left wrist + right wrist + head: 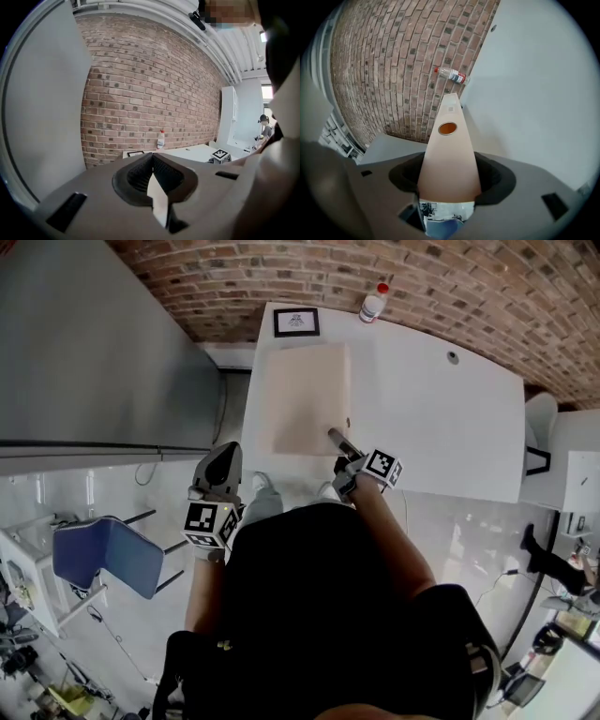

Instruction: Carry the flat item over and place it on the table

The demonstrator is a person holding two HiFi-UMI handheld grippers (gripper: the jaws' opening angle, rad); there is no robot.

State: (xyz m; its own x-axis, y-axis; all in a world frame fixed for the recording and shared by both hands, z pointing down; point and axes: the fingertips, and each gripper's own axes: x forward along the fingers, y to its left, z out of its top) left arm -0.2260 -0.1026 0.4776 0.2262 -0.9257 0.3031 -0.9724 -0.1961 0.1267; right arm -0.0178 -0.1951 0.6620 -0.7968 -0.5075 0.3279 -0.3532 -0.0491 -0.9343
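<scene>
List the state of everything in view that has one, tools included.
Left tool: shut, empty.
Right tool: shut on the board.
Board: flat over the table, gripped at its near edge.
Bottle: upright, capped.
</scene>
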